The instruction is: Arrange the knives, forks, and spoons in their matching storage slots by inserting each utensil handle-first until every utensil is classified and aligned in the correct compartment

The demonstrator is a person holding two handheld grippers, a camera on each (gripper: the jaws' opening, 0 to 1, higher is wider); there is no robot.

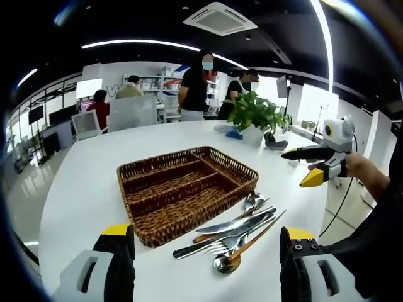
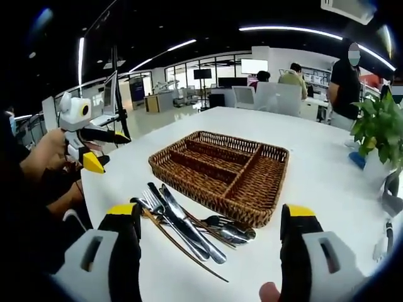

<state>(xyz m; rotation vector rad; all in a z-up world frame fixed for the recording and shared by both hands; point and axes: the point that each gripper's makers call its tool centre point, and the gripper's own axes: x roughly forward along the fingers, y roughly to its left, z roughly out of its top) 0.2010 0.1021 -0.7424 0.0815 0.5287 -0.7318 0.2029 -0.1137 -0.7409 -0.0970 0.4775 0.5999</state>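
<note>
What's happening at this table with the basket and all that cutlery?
A person holds a two-jaw gripper in each hand over a white table. The left gripper and right gripper are both open and hold nothing. A wicker tray with compartments sits empty, and a pile of knives, forks and spoons lies on the table beside it. Sorting has not begun.

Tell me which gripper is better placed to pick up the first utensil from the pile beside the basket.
Probably the right gripper. Its open jaws bracket the pile of utensils closely, beside the basket. The left gripper is open too, but the pile sits a little farther ahead of it.
</note>
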